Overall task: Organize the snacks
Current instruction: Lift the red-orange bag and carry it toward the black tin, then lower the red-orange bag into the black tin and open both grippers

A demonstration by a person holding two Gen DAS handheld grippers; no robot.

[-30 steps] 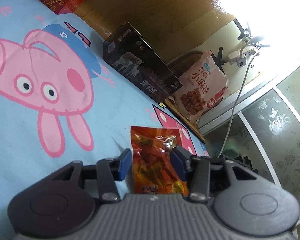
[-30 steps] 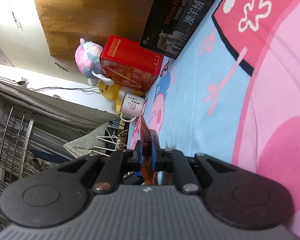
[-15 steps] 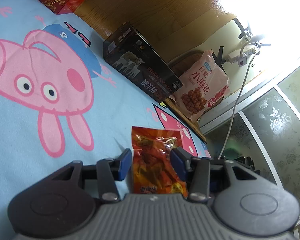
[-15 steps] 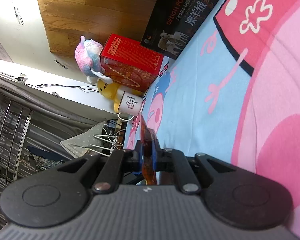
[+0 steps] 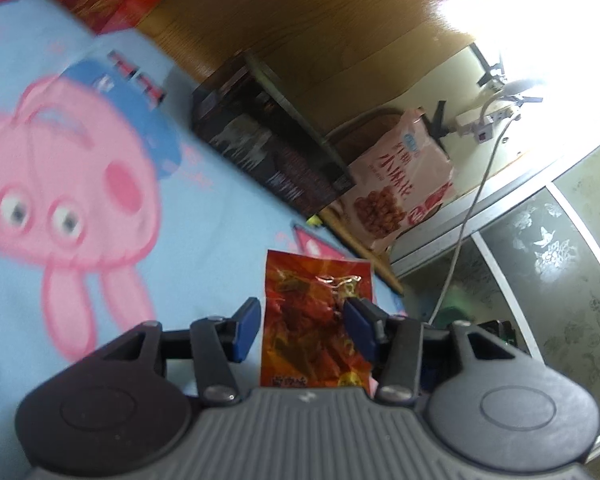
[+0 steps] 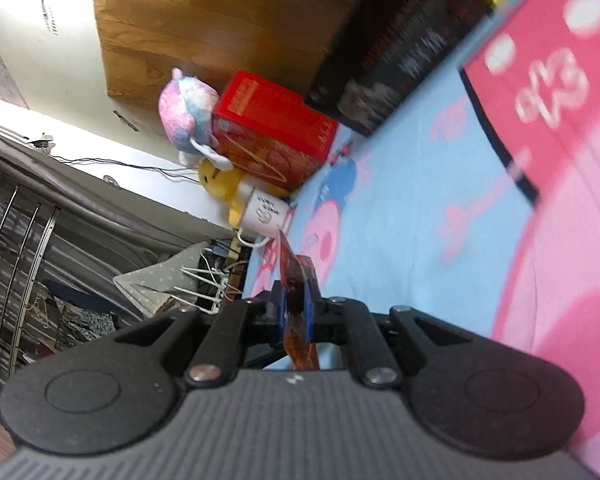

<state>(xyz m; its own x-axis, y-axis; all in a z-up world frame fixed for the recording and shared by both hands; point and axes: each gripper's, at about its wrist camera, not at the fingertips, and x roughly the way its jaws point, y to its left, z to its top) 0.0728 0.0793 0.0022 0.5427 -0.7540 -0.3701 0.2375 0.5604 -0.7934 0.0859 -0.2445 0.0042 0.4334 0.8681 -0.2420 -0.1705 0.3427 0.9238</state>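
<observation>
Daylit fisheye views, motion-blurred, with glare at one corner.
Left wrist view: white glare burns out the area above the pink bag (image 5: 400,184); the pig print (image 5: 72,184) and black box (image 5: 268,152) are smeared. Right wrist view: the red box (image 6: 272,128) is soft; straight edges bow around it.
</observation>
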